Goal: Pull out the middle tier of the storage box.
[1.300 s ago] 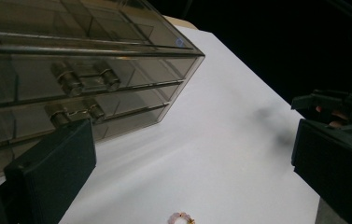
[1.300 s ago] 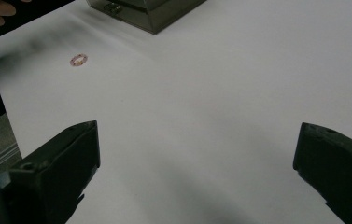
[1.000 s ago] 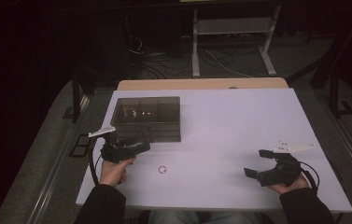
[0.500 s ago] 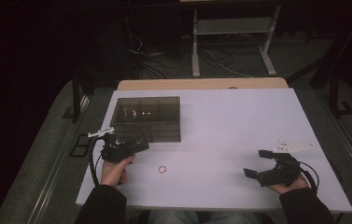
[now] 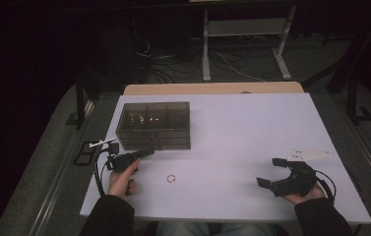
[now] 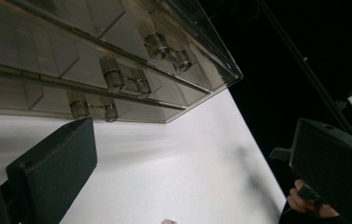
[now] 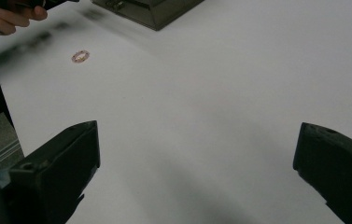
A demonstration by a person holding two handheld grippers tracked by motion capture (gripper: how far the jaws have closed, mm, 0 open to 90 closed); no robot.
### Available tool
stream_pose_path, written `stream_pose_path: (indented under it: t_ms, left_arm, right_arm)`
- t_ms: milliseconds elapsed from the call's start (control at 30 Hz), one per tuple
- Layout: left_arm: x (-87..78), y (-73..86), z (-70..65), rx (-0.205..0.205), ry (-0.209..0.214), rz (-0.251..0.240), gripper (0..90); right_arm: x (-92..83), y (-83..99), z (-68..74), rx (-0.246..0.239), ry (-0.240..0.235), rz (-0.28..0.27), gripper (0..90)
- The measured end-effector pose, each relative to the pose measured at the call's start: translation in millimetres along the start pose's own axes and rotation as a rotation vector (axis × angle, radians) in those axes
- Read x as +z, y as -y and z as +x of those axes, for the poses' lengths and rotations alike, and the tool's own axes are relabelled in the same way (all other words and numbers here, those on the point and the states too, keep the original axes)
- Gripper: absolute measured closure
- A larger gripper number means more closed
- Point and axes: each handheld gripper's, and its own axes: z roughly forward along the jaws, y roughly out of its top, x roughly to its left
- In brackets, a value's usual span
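Observation:
A smoked clear compartment box (image 5: 153,125) stands on the white table (image 5: 232,128), at its left half. My left gripper (image 5: 146,152) lies on its side just in front of the box's near left corner, and its tips point at the box. In the left gripper view the box (image 6: 117,70) shows small metal parts inside; the left gripper (image 6: 194,135) is open and empty. A small ring (image 5: 172,179) lies on the table between the hands. My right gripper (image 5: 270,172) rests at the near right, open, nothing in it. The right gripper view shows the ring (image 7: 80,56) far ahead of the open right gripper (image 7: 197,135).
The table's near edge runs just under both forearms. A dark floor with cables and a white stand (image 5: 244,44) lies beyond the far edge. The other hand (image 7: 10,18) and the box corner (image 7: 150,11) sit at the top of the right gripper view.
My left gripper has rolled slightly, its white top plate dropping down and to the left. The right gripper, ring and box have not moved.

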Motion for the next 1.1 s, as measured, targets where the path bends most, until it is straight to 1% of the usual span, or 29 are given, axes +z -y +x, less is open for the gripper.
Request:
stream_pose_path:
  t_ms: [33, 67, 133, 167, 200, 267, 367, 500, 533, 567, 633, 733, 767, 800, 867, 900, 933, 1000, 1033, 1067, 1100]
  left_arm:
    - [0.0, 0.0, 0.0, 0.000, 0.000, 0.000, 0.0]
    - [0.4, 0.6, 0.2, -0.010, -0.002, -0.002, 0.0]
    - [2.0, 2.7, 1.1, -0.044, -0.003, -0.001, 0.0]
    - [2.0, 2.7, 1.1, -0.044, -0.003, -0.001, 0.0]
    - [3.2, 3.9, 1.1, -0.063, -0.008, -0.001, 0.0]
    - [4.3, 4.8, 0.7, -0.070, -0.008, 0.005, 0.0]
    - [5.7, 5.2, 0.2, -0.069, -0.011, 0.015, 0.0]
    - [8.9, 6.1, 1.2, -0.078, -0.030, 0.018, 0.0]
    - [9.7, 5.7, 3.0, -0.086, -0.034, 0.011, 3.2]
    - [9.7, 5.7, 3.0, -0.086, -0.034, 0.011, 3.7]
    - [9.0, 4.2, 5.3, -0.104, -0.041, -0.008, 5.9]
    - [8.2, 3.4, 6.7, -0.115, -0.046, -0.023, 7.3]
    - [7.6, 3.1, 7.4, -0.117, -0.051, -0.028, 8.8]
    - [7.0, 2.6, 8.5, -0.128, -0.054, -0.044, 12.8]
    - [6.7, 2.3, 9.0, -0.130, -0.053, -0.045, 13.2]
    - [6.8, 2.2, 9.4, -0.135, -0.060, -0.050, 14.1]
    - [7.4, 2.0, 10.3, -0.141, -0.068, -0.054, 17.4]
    - [7.7, 1.9, 10.6, -0.146, -0.071, -0.057, 21.2]
    - [8.4, 1.8, 10.6, -0.155, -0.074, -0.066, 21.2]
    - [8.8, 1.4, 11.7, -0.166, -0.070, -0.076, 27.4]
    - [8.8, 1.4, 11.7, -0.166, -0.070, -0.076, 31.3]
  right_arm:
    - [0.0, 0.0, 0.0, 0.000, 0.000, 0.000, 0.0]
    - [0.1, 0.0, 0.0, -0.001, 0.001, 0.001, 0.0]
    - [0.3, -0.1, 0.0, -0.002, 0.001, 0.002, 0.0]
    - [0.3, -0.1, 0.0, -0.002, 0.001, 0.002, 0.0]
    - [0.7, -0.1, -0.1, -0.005, 0.000, 0.002, 0.0]
    - [1.0, -0.1, -0.1, -0.007, -0.001, 0.004, 0.0]
    - [1.2, -0.2, -0.1, -0.009, -0.001, 0.004, 0.0]
    - [1.7, -0.3, 0.4, -0.009, -0.004, 0.007, 0.0]
    - [2.0, -0.3, 0.7, -0.011, -0.004, 0.008, 0.0]
    - [2.2, -0.4, 0.8, -0.011, -0.004, 0.009, 0.0]
    - [2.6, -0.4, 0.6, -0.017, -0.007, 0.009, 0.0]
    - [3.0, -0.4, 0.7, -0.018, -0.007, 0.012, 0.0]
    - [3.1, -0.4, 0.9, -0.016, -0.008, 0.013, 0.0]
    - [3.5, -0.4, 1.1, -0.016, -0.007, 0.016, 0.0]
    - [3.9, -0.3, 1.1, -0.018, -0.006, 0.016, 0.0]
    - [4.1, -0.3, 1.2, -0.019, -0.007, 0.018, 0.0]
    - [4.6, -0.2, 1.3, -0.021, -0.007, 0.019, 0.0]
    - [4.8, -0.2, 1.6, -0.020, -0.008, 0.021, 0.0]
    - [4.8, -0.2, 1.6, -0.020, -0.008, 0.021, 0.0]
    - [4.9, -0.2, 1.8, -0.020, -0.008, 0.022, 0.0]
    - [4.9, -0.2, 1.8, -0.020, -0.008, 0.022, 0.0]
